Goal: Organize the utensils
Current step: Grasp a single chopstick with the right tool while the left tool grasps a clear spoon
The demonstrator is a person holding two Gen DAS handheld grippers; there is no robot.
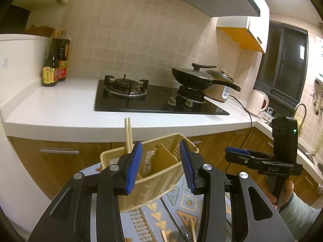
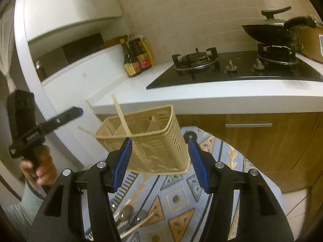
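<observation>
Right now both grippers face a beige slotted utensil basket (image 1: 161, 167) that stands on a small table with a blue patterned cloth (image 1: 181, 205). The left gripper (image 1: 160, 167) is spread wide, its blue pads (image 1: 134, 167) on either side of the basket without clearly touching it. The right gripper (image 2: 160, 165) is spread as well, and the basket (image 2: 153, 141) sits just ahead of it, between the lines of its two fingers.

A pair of wooden chopsticks (image 1: 128, 135) stands in the basket's end compartment, just beyond the left gripper's left finger; from the right wrist view they lean up and away from the gripper (image 2: 122, 117). The basket has inner dividers, and the other compartments look unfilled as far as can be seen.

Beneath the right gripper, on the cloth (image 2: 177, 199), lie more utensils: spoons (image 2: 126, 211) and a loose chopstick (image 2: 139, 225) (their exact number is hard to tell). A chopstick tip (image 1: 193, 230) also shows below the left gripper.

Beyond both grippers runs a white worktop (image 1: 60, 109) carrying a black gas hob (image 1: 157, 98), a lidded wok (image 1: 197, 76) and dark sauce bottles (image 1: 54, 60). Each view catches the other gripper off to the side, held in a hand (image 2: 40, 169).
</observation>
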